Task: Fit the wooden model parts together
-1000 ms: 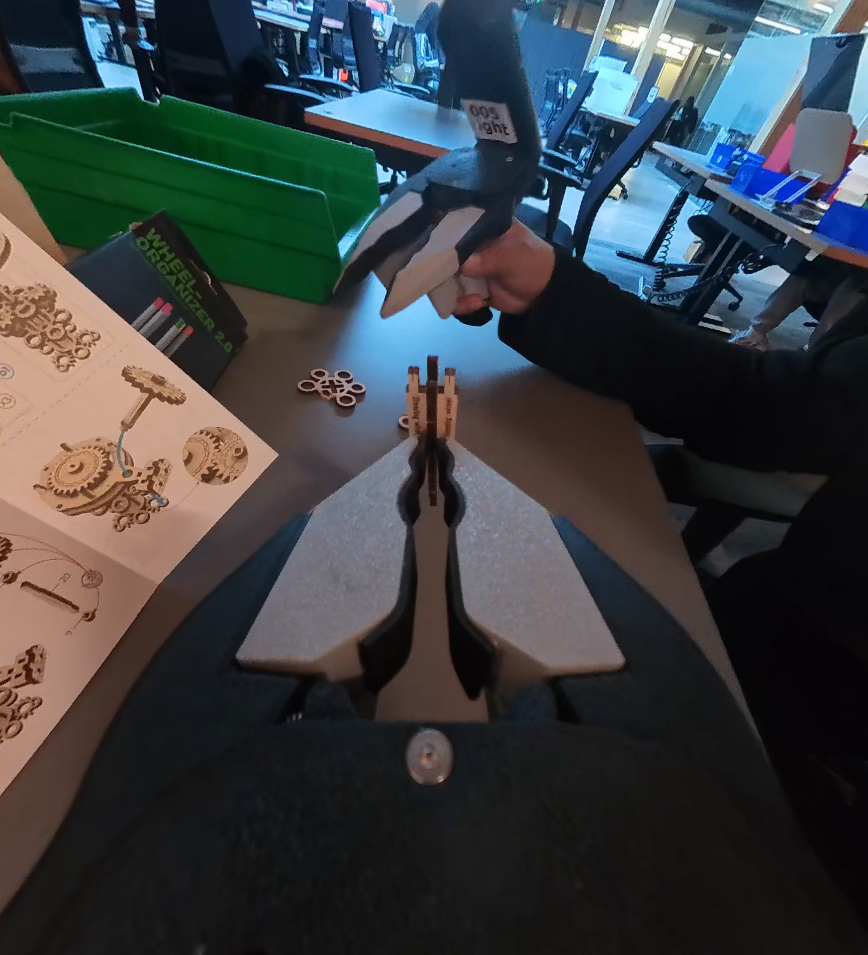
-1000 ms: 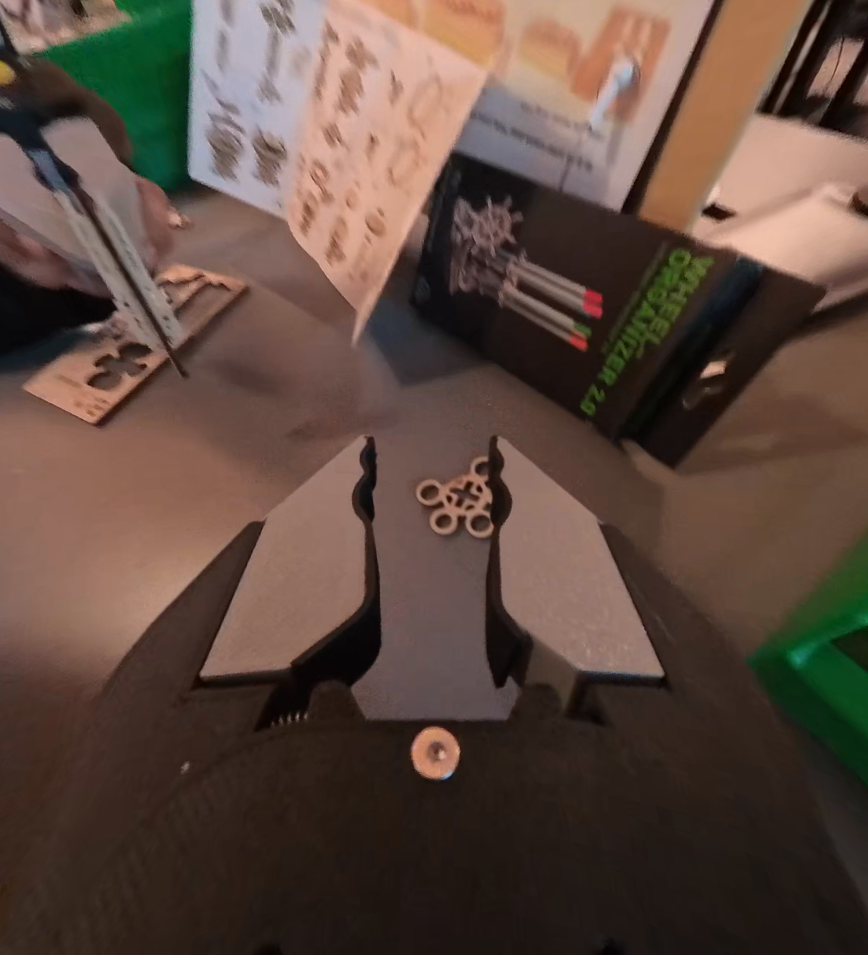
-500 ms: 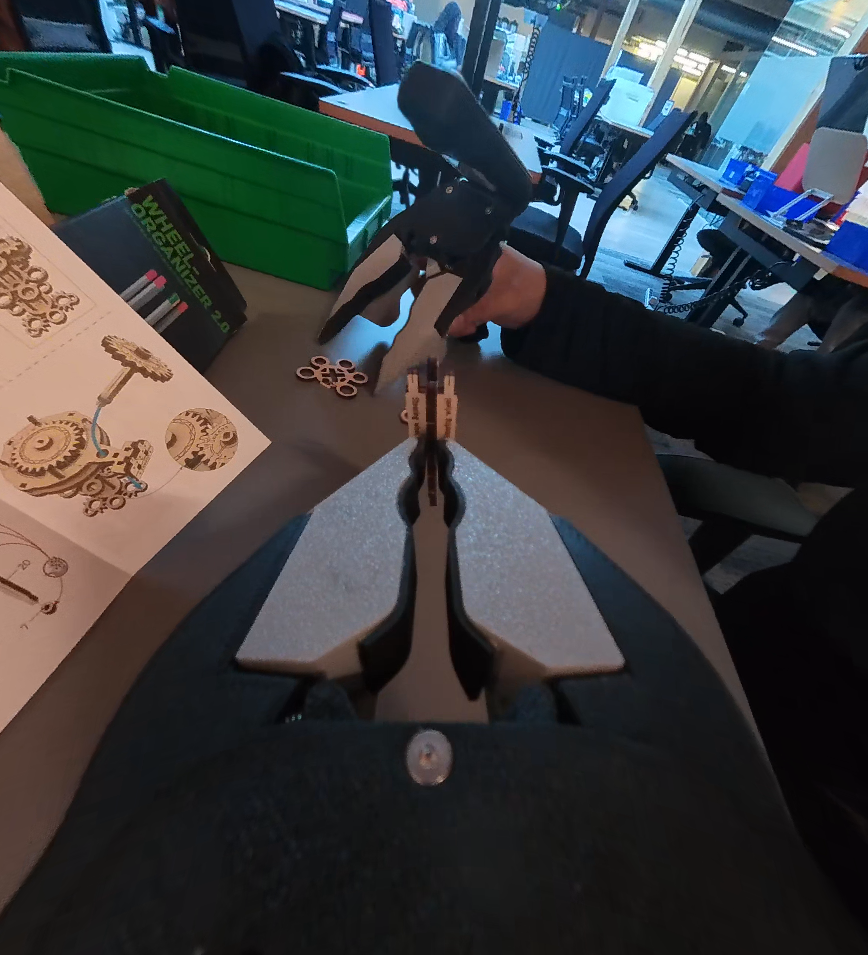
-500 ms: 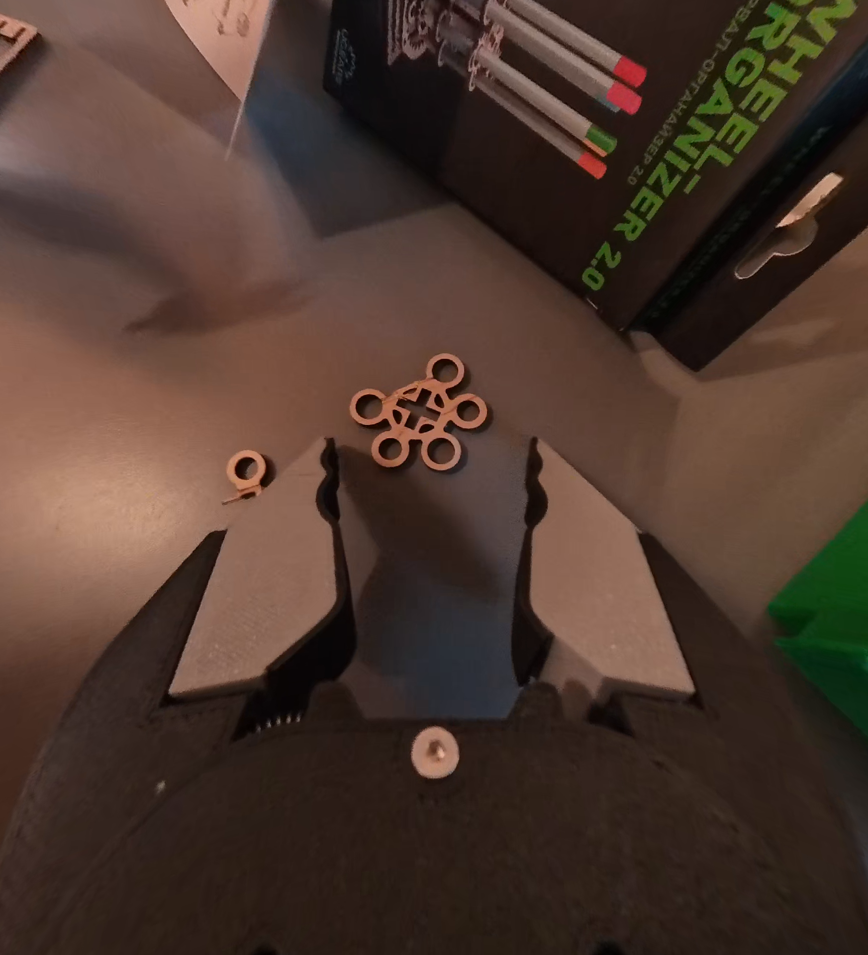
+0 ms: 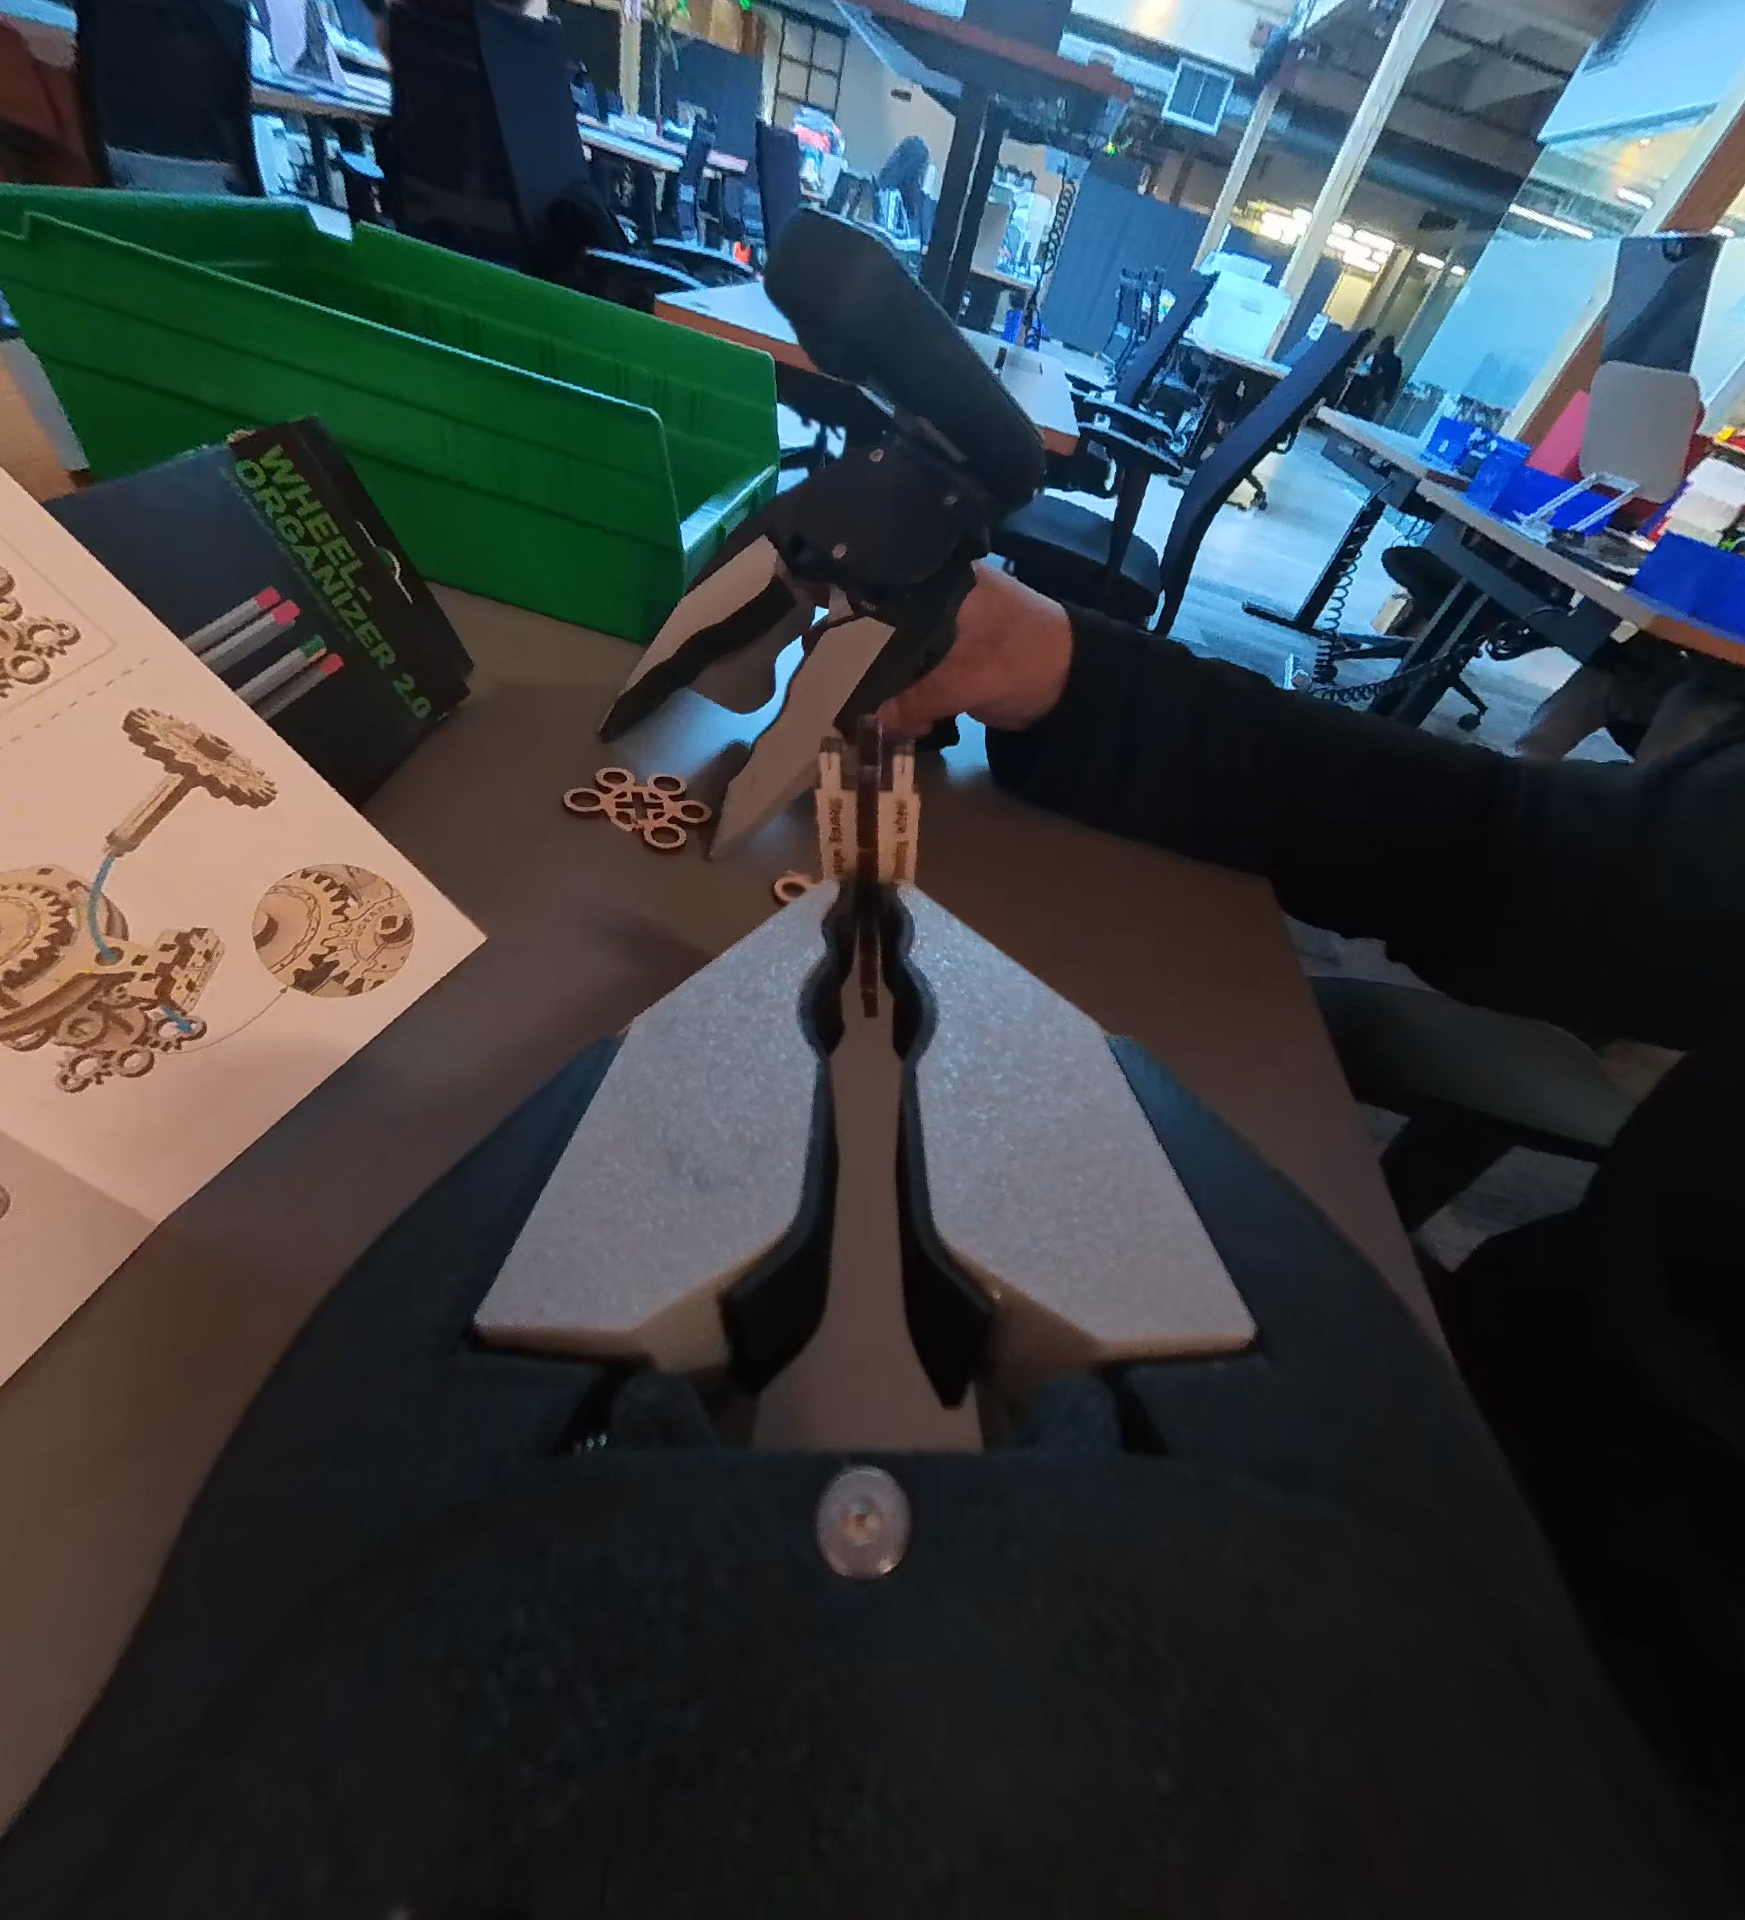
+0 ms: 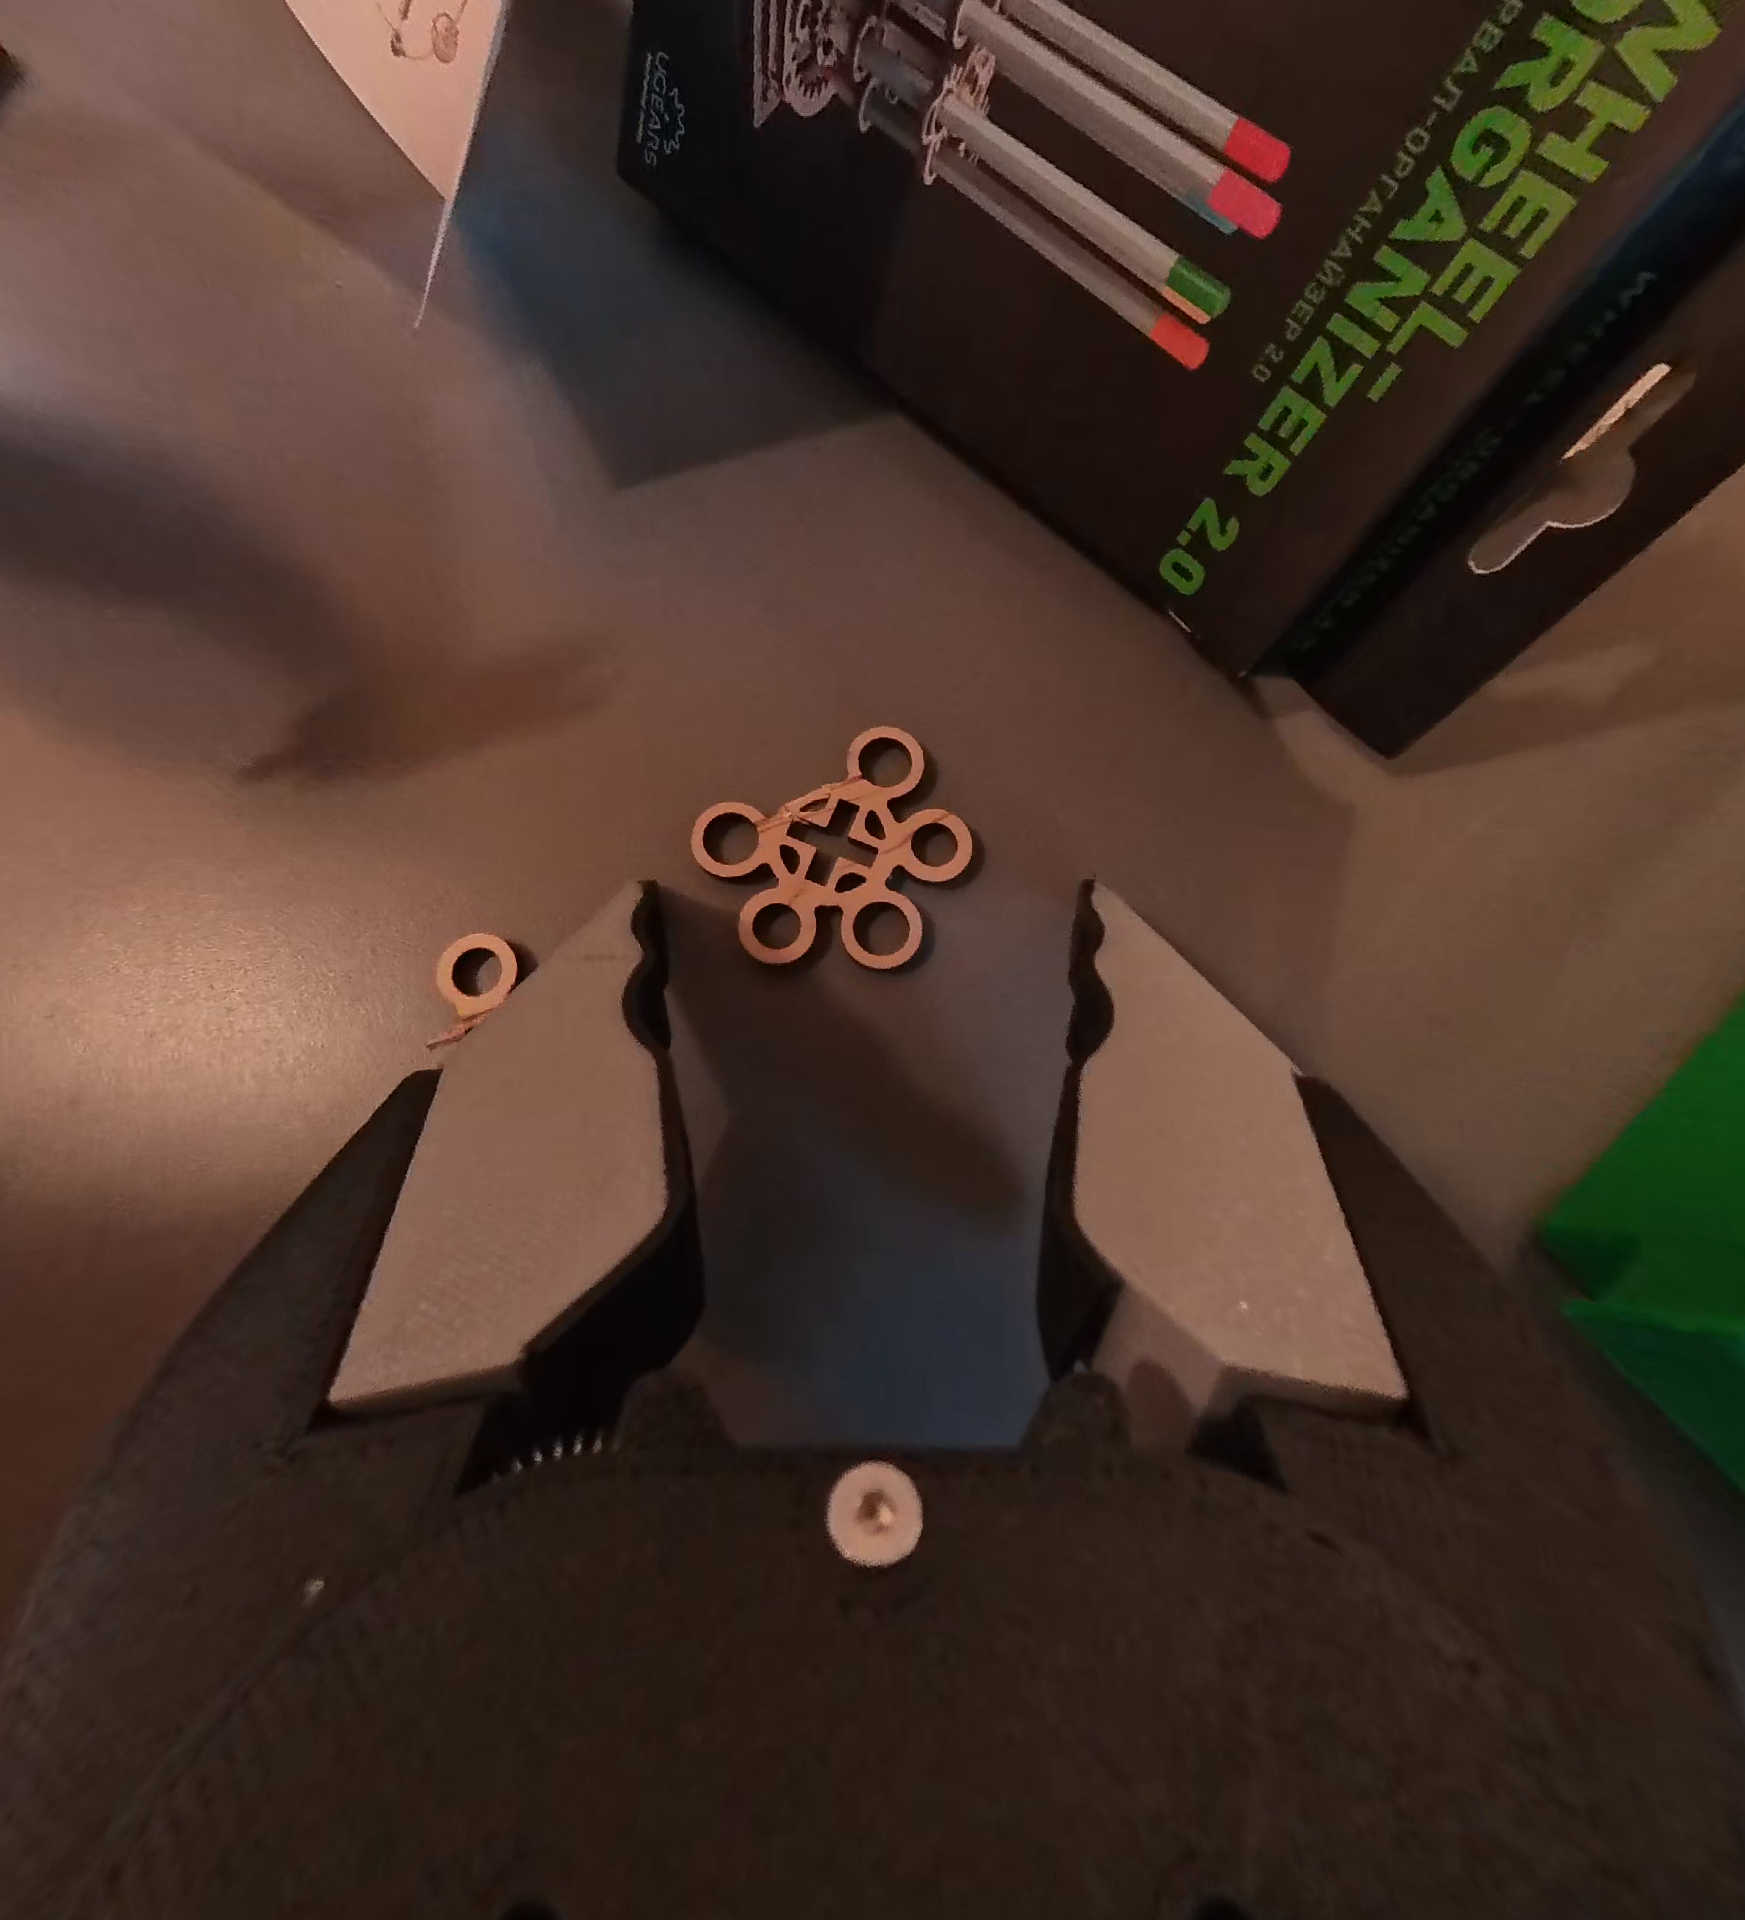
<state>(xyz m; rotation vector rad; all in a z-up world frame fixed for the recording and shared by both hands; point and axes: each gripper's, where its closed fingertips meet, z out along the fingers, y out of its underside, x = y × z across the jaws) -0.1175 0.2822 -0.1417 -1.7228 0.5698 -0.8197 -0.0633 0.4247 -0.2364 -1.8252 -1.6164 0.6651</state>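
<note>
My left gripper (image 5: 863, 904) is shut on a small wooden sub-assembly (image 5: 866, 821), several thin slotted plates held upright above the table. My right gripper (image 6: 868, 894) is open and empty, pointing down at the table, with its tips just short of a flat wooden part made of several joined rings (image 6: 832, 847). That ring part also lies on the table in the left wrist view (image 5: 639, 807), beside the right gripper (image 5: 733, 758). A single loose wooden ring (image 6: 476, 977) lies next to the right gripper's left finger (image 6: 546, 1143).
A dark kit box (image 6: 1211, 260) with pencil pictures lies beyond the ring part. A green bin (image 5: 380, 395) stands at the table's back, its corner at the right (image 6: 1720, 1247). A paper instruction sheet (image 5: 99, 935) lies on the left. A person's sleeve (image 5: 1367, 831) reaches in from the right.
My right gripper has swung down from above the table to the ring part and opened wider. The left gripper has held still with the sub-assembly.
</note>
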